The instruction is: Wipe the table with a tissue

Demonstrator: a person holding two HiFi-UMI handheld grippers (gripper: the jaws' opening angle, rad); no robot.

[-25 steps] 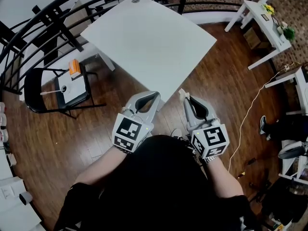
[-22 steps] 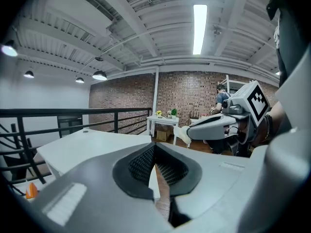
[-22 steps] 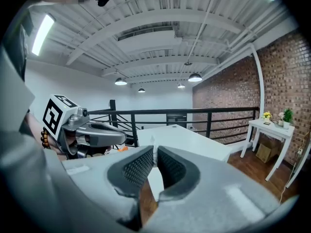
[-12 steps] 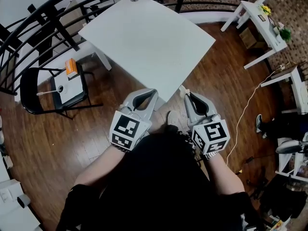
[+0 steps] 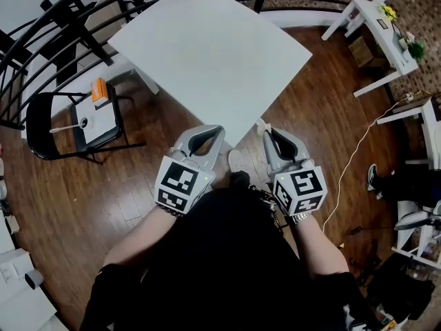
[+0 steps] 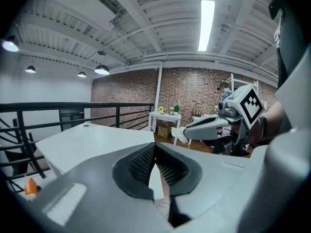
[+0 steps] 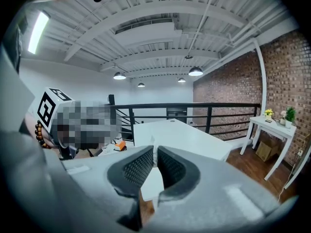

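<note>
Dark wood floor surrounds a white table (image 5: 207, 54), whose far corner runs to the top edge of the head view. Black railing (image 5: 55, 19) curves behind it. You stand at the tabletop's near corner, and your torso hides the floor below your arms.

Your left gripper (image 5: 219, 131) hangs just left of that corner. In the left gripper view its ribbed pads meet at the tips with nothing between them.

Your right gripper (image 5: 266, 131) sits just right of the corner, its jaws drawn almost together on the tissue (image 5: 260, 124). Only a small white tuft shows past the tips, and the rest is buried between the pads. Whether the tuft touches the tabletop's edge cannot be told from above.

To the left, a black chair (image 5: 69, 126) carries a white sheet and a small orange object (image 5: 100, 92), too small to identify. At the right edge a white side table (image 5: 375, 19) is partly cut off.
</note>
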